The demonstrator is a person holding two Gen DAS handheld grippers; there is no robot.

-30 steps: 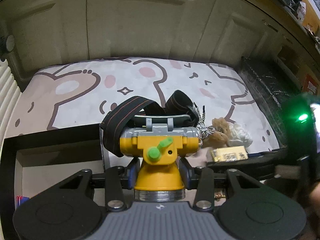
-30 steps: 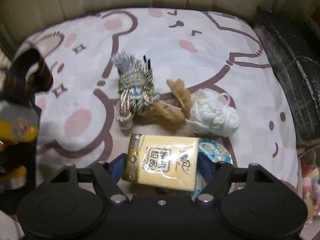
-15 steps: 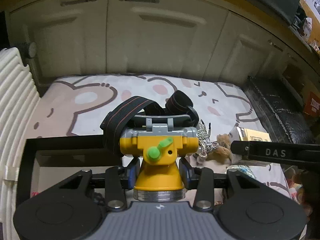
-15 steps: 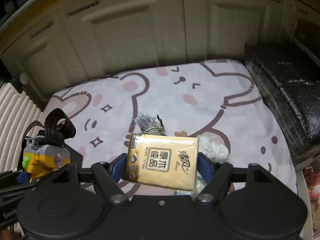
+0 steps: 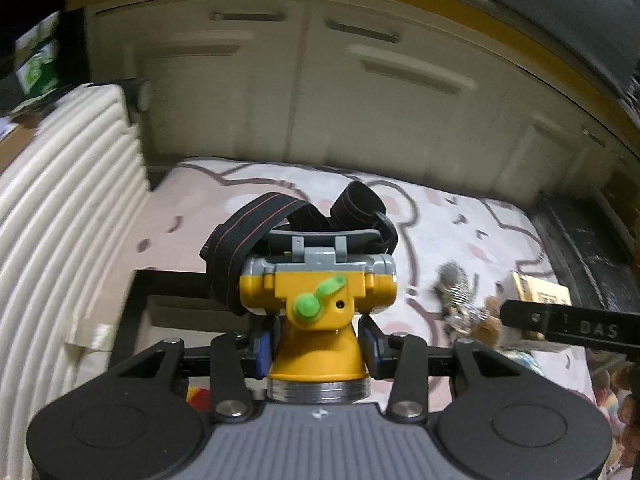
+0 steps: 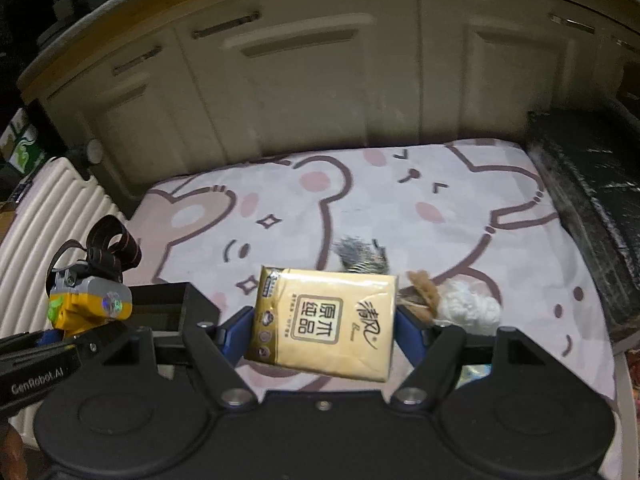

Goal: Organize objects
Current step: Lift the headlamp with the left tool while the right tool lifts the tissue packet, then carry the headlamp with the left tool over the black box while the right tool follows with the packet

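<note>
Both pairs of fingers are clenched on something. On the left gripper (image 5: 316, 350), the blue pads (image 5: 262, 350) squeeze the yellow cone-shaped neck of a headlamp (image 5: 318, 300), whose black elastic strap (image 5: 248, 240) loops up behind its grey top; a green lever sticks out of its front. On the right gripper (image 6: 324, 330), the blue pads (image 6: 236, 334) press the two short sides of a gold tissue pack (image 6: 326, 322), held flat and slightly tilted above the cartoon-bear blanket (image 6: 400, 208). Below the headlamp sits an open black box (image 5: 168, 292), beside a white ribbed case (image 5: 68, 200). On the blanket behind the tissue pack lie a grey tassel bundle (image 6: 362, 258), a brown fuzzy piece (image 6: 424, 292) and a white yarn ball (image 6: 468, 308), close together. Cream cabinet doors (image 6: 320, 80) stand behind.
</note>
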